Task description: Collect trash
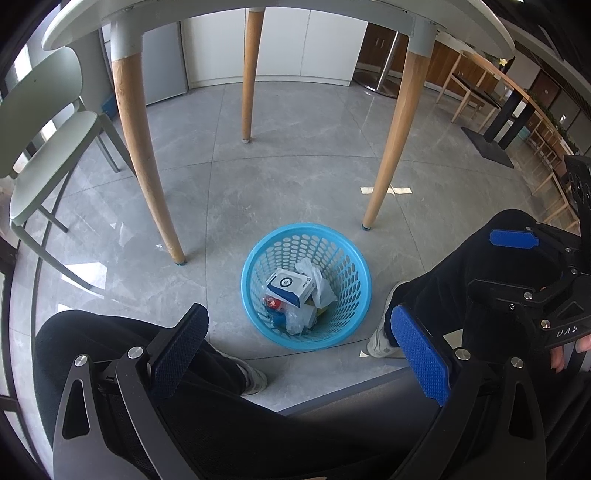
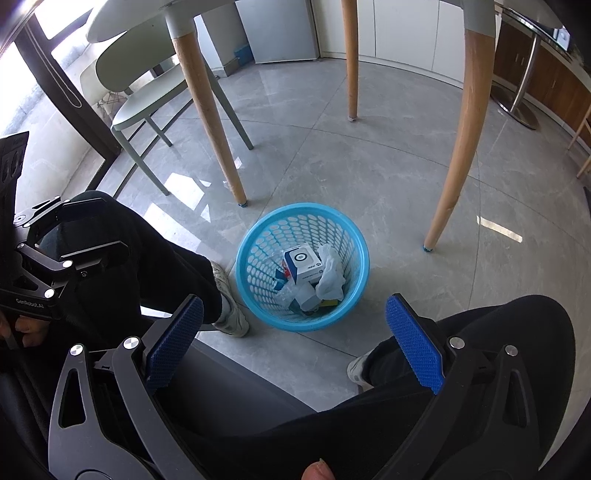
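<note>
Blue basket (image 1: pixel 306 286) on floor holds box, wrappers; left gripper (image 1: pixel 303 354), right gripper (image 2: pixel 295 339) above it, both spread, empty; clumsy reach risks tipping basket, spilling trash

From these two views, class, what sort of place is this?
Probably an office break room or canteen: a round table on wooden legs, a green chair, and rows of wooden tables and seats by dark cabinets.
</note>
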The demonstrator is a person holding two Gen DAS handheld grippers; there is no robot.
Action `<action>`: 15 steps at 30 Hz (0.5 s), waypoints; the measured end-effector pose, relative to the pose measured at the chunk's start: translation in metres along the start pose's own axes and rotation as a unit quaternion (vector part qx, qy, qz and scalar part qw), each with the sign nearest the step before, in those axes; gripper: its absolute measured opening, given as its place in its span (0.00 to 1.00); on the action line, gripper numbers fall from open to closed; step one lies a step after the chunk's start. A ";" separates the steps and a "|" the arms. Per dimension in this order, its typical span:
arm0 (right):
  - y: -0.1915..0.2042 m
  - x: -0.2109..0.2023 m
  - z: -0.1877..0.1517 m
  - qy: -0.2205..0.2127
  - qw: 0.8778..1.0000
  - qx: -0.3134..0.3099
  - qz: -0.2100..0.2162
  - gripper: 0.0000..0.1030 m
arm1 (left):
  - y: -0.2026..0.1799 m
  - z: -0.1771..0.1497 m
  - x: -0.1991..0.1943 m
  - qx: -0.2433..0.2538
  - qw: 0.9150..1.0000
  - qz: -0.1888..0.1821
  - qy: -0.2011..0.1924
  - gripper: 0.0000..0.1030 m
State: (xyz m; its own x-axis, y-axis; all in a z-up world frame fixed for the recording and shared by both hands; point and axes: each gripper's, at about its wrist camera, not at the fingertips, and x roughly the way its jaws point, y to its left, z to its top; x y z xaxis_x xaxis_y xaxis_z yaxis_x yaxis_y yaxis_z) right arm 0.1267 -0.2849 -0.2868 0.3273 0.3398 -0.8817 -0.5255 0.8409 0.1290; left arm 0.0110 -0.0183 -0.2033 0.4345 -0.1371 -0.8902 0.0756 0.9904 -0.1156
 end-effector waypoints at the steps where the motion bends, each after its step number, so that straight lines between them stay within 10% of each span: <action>1: 0.000 0.000 0.000 0.000 1.000 -0.001 0.000 0.92 | 0.001 0.000 0.000 0.001 1.000 0.000 0.000 0.94; 15: 0.000 0.000 -0.001 0.001 1.000 0.001 0.000 0.92 | 0.001 -0.001 0.000 0.002 1.000 -0.003 0.004 0.94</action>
State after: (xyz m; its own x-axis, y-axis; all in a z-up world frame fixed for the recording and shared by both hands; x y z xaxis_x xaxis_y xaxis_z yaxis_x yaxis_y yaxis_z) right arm 0.1260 -0.2847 -0.2875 0.3267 0.3385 -0.8824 -0.5231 0.8424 0.1294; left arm 0.0103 -0.0173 -0.2035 0.4277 -0.1428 -0.8926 0.0811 0.9895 -0.1195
